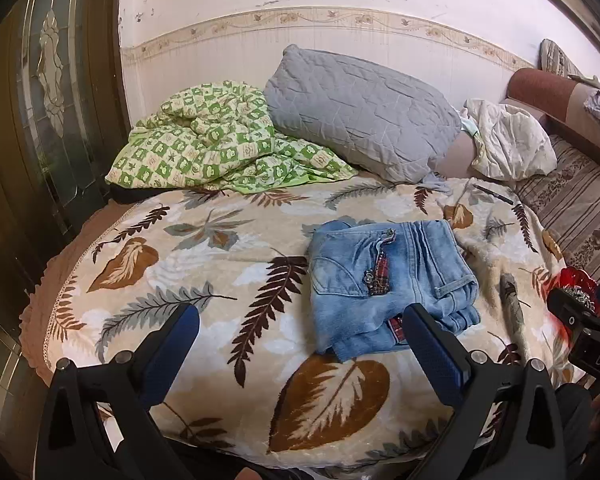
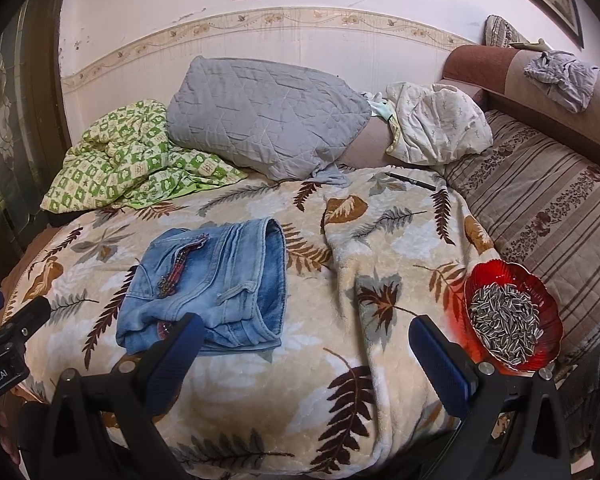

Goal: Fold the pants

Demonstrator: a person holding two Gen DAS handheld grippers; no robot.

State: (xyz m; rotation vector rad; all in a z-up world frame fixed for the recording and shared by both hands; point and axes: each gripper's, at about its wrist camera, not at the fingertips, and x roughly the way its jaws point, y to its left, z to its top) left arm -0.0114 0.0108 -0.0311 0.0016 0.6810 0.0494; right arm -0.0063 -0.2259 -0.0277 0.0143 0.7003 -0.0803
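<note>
Light blue denim pants (image 1: 388,284) lie folded into a compact stack on the leaf-print blanket (image 1: 204,264), with a red plaid strap and metal charm on top. In the right wrist view the pants (image 2: 212,284) sit left of centre. My left gripper (image 1: 300,328) is open, held just above the blanket's near edge, its right finger overlapping the stack's near corner in the view. My right gripper (image 2: 306,340) is open too, to the right of the pants with its left finger near the stack's front edge. Nothing is between either pair of fingers.
A red glass bowl (image 2: 512,320) of sunflower seeds sits at the blanket's right edge, close to my right gripper. A grey pillow (image 2: 260,120), a green checked quilt (image 2: 132,160), a cream cloth (image 2: 436,124) and a pen (image 2: 410,181) lie at the back. A striped couch (image 2: 548,208) is on the right.
</note>
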